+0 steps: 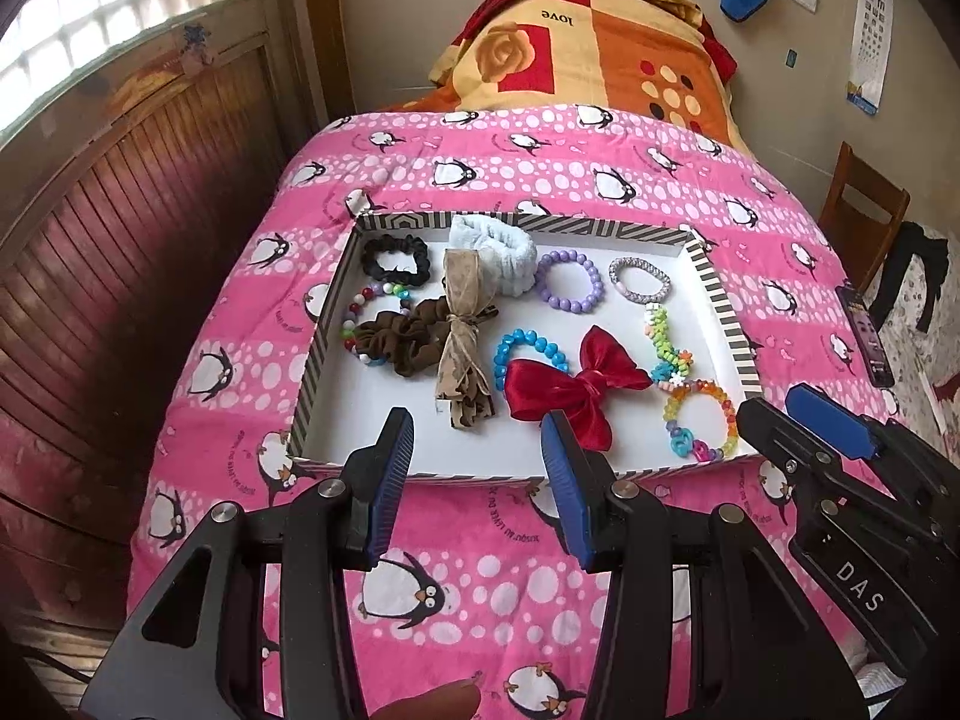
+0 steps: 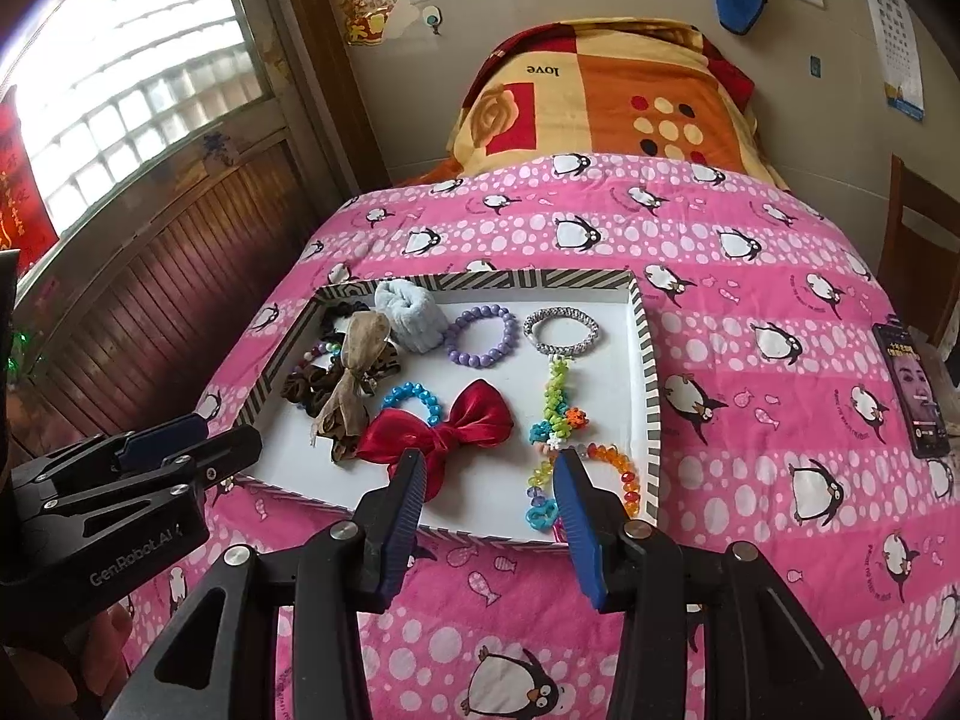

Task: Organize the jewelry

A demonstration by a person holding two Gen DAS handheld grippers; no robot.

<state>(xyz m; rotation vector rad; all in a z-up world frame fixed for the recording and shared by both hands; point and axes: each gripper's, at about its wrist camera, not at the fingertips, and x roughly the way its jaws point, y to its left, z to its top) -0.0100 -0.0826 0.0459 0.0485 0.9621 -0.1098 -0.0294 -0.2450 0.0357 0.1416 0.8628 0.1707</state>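
While both tools tilt steeply down toward the bed, the left gripper [image 1: 477, 450] hangs over the near rim of the shallow white tray with striped walls [image 1: 729, 324], its blue-padded jaws parted with nothing between them. The right gripper [image 2: 489, 483] sits just beside it at three o'clock, angled the same way, jaws likewise released and empty above the tray's near right corner. In the left wrist view a fingertip [image 1: 432, 705] shows at six o'clock beneath the tool.

Inside the tray, the red satin bow [image 1: 570, 387] lies near the middle front, with the blue bead bracelet [image 1: 528, 348] touching it at ten o'clock. At the bow's three o'clock rests the multicoloured translucent bead bracelet [image 1: 702, 420]. The purple bead bracelet [image 1: 570, 282] and the silver sparkly bangle [image 1: 639, 279] lie along the far side. The tray rests on the pink penguin-print quilt [image 1: 480, 588].
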